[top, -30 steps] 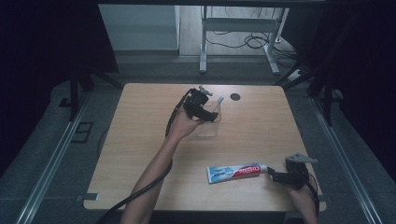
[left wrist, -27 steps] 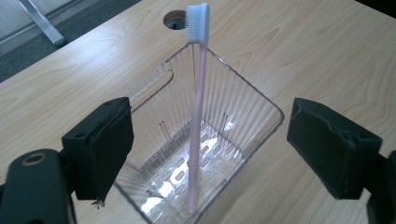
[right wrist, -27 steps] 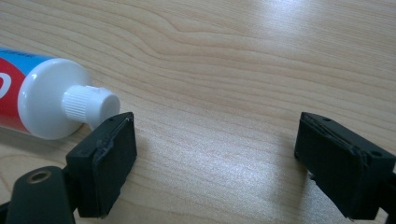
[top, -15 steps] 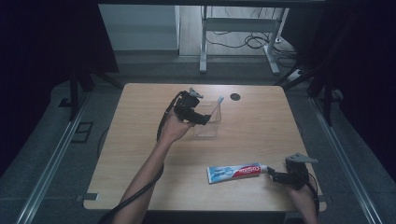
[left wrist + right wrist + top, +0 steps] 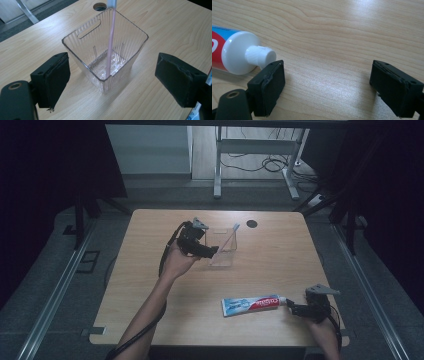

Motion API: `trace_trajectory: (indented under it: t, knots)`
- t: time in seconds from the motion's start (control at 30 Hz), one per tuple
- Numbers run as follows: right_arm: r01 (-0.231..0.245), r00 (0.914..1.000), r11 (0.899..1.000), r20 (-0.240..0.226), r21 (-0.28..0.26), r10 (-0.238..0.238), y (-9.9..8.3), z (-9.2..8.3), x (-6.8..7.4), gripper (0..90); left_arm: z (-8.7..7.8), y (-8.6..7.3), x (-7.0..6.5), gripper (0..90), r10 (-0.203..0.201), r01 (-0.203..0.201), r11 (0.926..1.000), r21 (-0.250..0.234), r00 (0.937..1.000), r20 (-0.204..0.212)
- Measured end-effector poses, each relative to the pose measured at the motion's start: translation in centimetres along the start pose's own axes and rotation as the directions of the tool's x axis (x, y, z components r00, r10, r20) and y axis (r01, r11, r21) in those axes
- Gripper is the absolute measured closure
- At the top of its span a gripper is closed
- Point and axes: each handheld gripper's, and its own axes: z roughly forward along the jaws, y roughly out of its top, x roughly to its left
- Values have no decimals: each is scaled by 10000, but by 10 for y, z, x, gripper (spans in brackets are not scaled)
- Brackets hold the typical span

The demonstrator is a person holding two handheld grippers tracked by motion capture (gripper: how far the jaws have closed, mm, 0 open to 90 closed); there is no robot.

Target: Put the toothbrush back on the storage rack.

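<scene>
Left gripper hovers wide open around the light, slippery bin, best pinched by its rim, while right gripper gapes empty beside the toothpaste.

**A curtained-off recording bay in a lab**

A bare light wooden worktop stands at frame centre on grey floor, flanked by metal floor rails and dark curtains at both sides. At upper centre, a grey metal desk frame stands over loose black cables.

Toothbrush in bin; toothpaste nearer, right.
</scene>
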Motion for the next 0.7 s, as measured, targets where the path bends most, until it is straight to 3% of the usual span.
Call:
trace_trajectory:
  t: [0.7]
  knots:
    - [-14,10000,10000,0,18,14,0,0,0,128,-16,-40,-4,132,-143,144,9997,-213,9999,64]
